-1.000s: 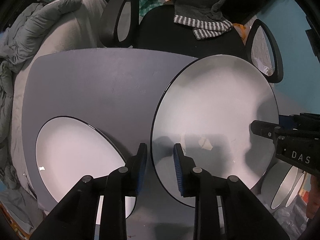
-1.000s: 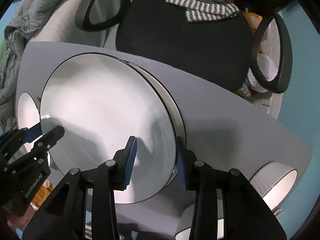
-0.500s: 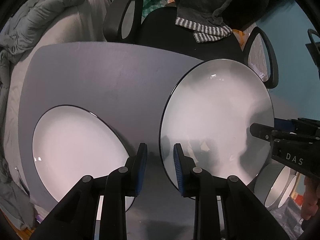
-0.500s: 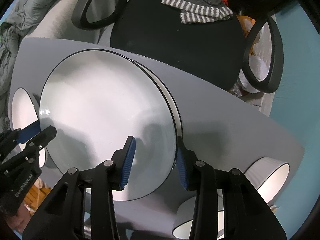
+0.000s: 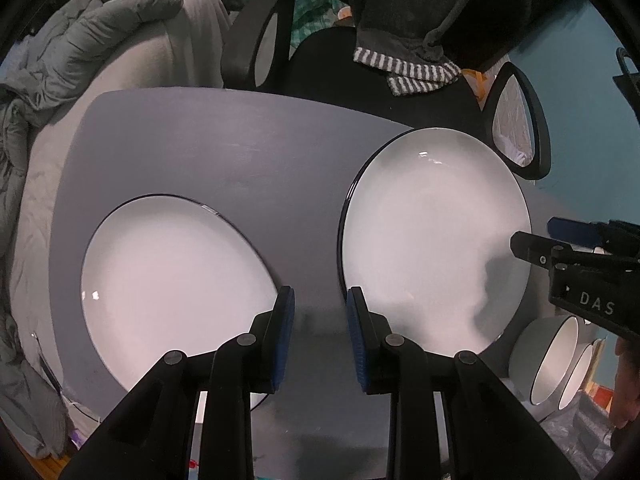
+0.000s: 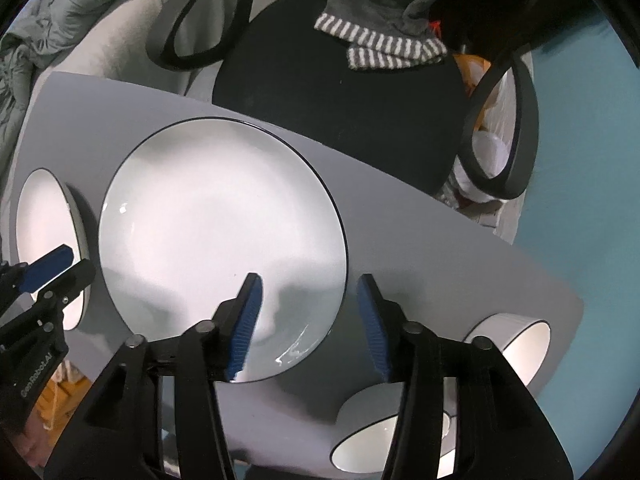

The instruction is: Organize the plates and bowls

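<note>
Writing: white letters "DAS" show on the black body of the right gripper (image 5: 532, 236) in the left wrist view; pale lettering, roughly "GenRobot.AI", runs along the left gripper (image 6: 60, 266) in the right wrist view.
Left gripper: black arms with ribbed blue pads, jaws apart and holding nothing, over bare table (image 5: 224, 148) between the two plates.
Right gripper: same build, jaws spread wide and empty, straddling the near rim of the middle plate (image 6: 216, 220).
Middle plate: round, glossy white with a thin black rim, lying flat on the table; whether another plate lies beneath it cannot be told.
Left plate (image 5: 168, 280): same glossy white and black rim, flat, apart from the middle plate.
Bowls (image 6: 516, 344): two, white inside with dark rims, at the table's right end.
Table: matte grey with rounded corners.
Chair (image 6: 352, 104): black seat, looped armrests, a grey garment (image 6: 380, 36) with a striped cuff draped on it.
</note>
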### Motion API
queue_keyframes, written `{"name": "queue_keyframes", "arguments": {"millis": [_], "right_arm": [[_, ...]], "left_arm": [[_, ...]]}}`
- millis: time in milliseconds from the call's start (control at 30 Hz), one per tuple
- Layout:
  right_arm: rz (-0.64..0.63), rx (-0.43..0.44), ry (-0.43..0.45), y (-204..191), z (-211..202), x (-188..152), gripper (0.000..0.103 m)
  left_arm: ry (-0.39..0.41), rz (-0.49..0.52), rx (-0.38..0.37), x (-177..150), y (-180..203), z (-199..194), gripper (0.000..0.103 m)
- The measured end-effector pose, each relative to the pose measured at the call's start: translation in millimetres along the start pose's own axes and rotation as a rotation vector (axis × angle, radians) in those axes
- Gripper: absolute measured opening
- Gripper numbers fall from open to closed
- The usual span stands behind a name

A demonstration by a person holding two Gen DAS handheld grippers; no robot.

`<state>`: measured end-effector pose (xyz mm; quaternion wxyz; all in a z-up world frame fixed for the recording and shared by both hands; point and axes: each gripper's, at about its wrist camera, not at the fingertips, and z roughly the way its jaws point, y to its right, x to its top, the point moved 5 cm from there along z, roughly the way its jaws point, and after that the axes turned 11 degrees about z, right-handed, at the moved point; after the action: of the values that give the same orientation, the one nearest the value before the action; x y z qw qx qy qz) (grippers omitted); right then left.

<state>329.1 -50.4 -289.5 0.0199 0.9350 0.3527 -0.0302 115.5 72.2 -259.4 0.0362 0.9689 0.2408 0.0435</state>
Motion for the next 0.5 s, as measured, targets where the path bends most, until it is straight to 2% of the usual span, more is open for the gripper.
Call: {"name": "queue_keyframes", "arguments": {"millis": [67, 167, 300, 433, 500], "right_arm": [[-0.010, -0.002, 0.028, -2, -7, -3, 0.060], [-0.026, -0.006, 0.056, -5, -16, -7, 0.060], [-0.048, -0.015, 0.090, -11, -30, -16, 0.061], [-0.079, -0.033, 0.128, -18, -42, -26, 0.061], [-0.095, -0.042, 0.149, -21, -48, -29, 0.061]], "left_arm": [[0.003, 0.002, 0.015, -5, -2, -5, 0.029], [0.017, 0.003, 0.024, -12, -5, -13, 0.039], [0.040, 0.017, 0.041, -21, -9, -26, 0.039], [0.072, 0.028, 0.056, -31, -14, -41, 0.049], [0.094, 0.033, 0.067, -37, -18, -51, 0.050]]}}
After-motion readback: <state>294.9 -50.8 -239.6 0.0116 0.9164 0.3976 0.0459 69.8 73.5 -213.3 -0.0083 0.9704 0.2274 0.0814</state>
